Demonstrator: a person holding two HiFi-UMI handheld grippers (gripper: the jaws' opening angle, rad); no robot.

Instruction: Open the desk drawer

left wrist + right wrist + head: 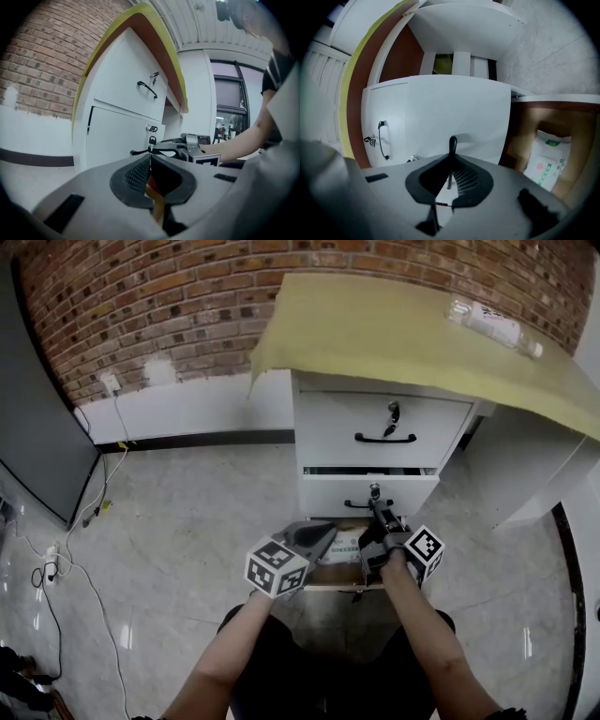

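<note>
right claw (451, 164) pinched tight on the black handle (452, 143) of the middle drawer (323, 493). drawer front is dead ahead of it, out a crack, so i judge the grip is for hauling it open. left claw (150, 164) closed, empty, parked beside the right claw, clear of the drawer's path. bottom drawer (328, 584) under the right claw is already open.

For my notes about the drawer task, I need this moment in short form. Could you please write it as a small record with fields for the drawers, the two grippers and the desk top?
top drawer: closed; key in its lock
middle drawer: pulled out a little
bottom drawer: wide open; white packet inside
right gripper: shut on the middle drawer's handle
left gripper: shut, empty, touching no drawer
desk top: yellow; clear bottle lying on it
</note>
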